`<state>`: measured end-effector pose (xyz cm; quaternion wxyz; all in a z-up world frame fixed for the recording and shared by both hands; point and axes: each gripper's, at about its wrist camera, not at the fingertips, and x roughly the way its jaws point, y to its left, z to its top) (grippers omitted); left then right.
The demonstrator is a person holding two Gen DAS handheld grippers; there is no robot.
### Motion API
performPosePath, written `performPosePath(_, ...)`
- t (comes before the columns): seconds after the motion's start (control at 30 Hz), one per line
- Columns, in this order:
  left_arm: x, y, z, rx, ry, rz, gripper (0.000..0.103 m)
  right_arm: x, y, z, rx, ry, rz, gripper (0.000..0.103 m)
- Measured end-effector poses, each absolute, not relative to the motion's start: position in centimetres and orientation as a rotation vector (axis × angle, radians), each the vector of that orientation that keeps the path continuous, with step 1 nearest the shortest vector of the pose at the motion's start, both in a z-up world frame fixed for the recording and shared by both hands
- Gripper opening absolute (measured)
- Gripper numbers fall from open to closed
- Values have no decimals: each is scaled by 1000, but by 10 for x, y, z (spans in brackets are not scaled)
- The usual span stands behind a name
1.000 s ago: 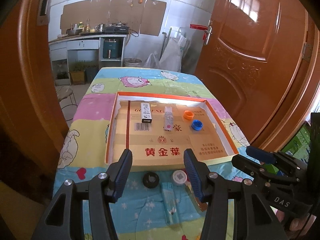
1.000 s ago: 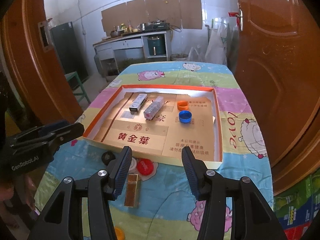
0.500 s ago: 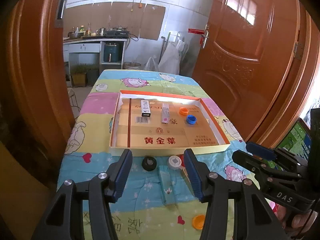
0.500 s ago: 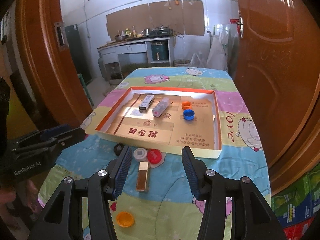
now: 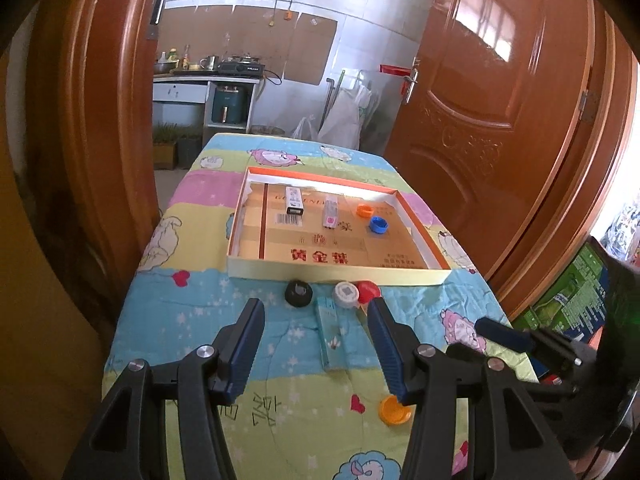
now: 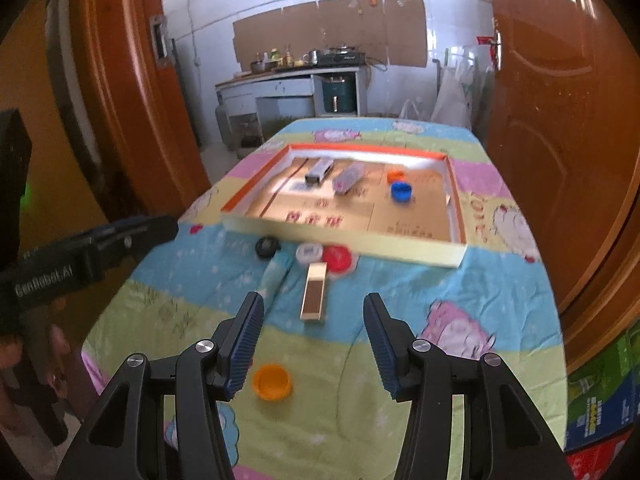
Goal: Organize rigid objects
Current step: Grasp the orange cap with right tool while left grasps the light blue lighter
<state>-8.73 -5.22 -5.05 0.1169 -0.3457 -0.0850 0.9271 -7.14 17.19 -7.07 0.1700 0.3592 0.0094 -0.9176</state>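
Both grippers, left (image 5: 316, 328) and right (image 6: 313, 324), hover with wide, empty jaws short of the shallow orange-rimmed cardboard tray (image 5: 336, 272).

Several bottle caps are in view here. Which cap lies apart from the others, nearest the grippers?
The orange cap on the tablecloth, alone at the near end. The black, white and red caps sit by the tray's front wall; another orange and a blue lie inside.

cloth on bench (image 5: 192, 312): soft printed fabric, matt | tray (image 5: 336, 274): cardboard, matt | caps (image 6: 273, 381): smooth plastic | doors (image 5: 480, 120): glossy varnished wood | fingers (image 5: 386, 340): ribbed blue pads, matt black plastic
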Motion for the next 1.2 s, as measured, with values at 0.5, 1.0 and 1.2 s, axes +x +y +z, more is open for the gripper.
performPosePath(0.5, -69, -63, -78, -1053, -269, 2722, 53, -47, 137, -137, 1069, 138, -2504, 63)
performPosePath(1.0, -81, -53, -100, -1117, -212, 2676, 53, -56, 124, -151, 1052, 234, -2532, 31)
performPosePath(1.2, -100, -26, -110, -1142, -121, 2645, 53, -58, 135, -149, 1046, 197, -2562, 31)
